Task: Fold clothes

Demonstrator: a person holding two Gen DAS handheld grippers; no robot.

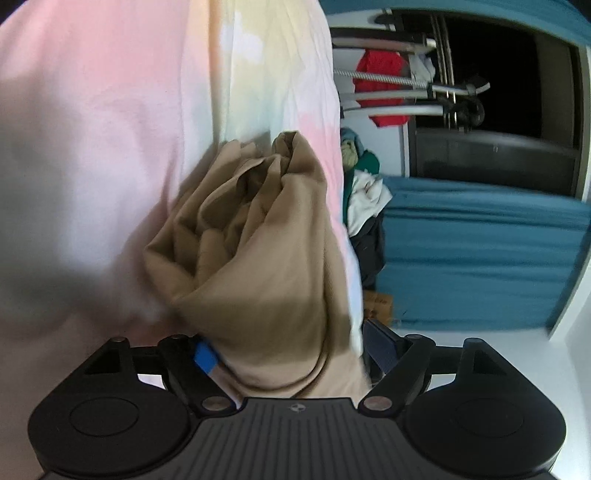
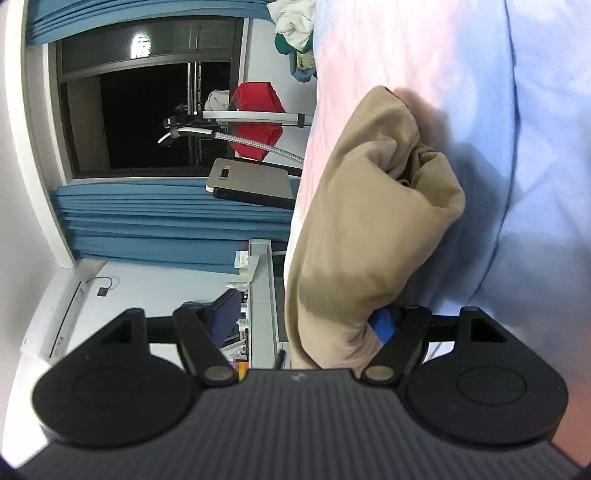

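A tan garment (image 1: 258, 251) is bunched between the fingers of my left gripper (image 1: 291, 354), which is shut on it. The blue pad (image 1: 205, 356) of one finger shows at the cloth's left edge. The same tan garment (image 2: 369, 206) hangs bunched in my right gripper (image 2: 314, 328), which is shut on it; a blue pad (image 2: 384, 325) shows at its right. Both views are turned sideways. The garment lies against a pastel pink, white and blue bedsheet (image 1: 110, 147), which also fills the right of the right wrist view (image 2: 517, 147).
A pile of other clothes (image 1: 364, 192) lies at the sheet's edge, also in the right wrist view (image 2: 295, 29). Blue curtains (image 1: 480, 251), a dark window (image 2: 147, 122), a red cloth on a metal rack (image 1: 380, 70) and a grey box (image 2: 255, 181) are beyond.
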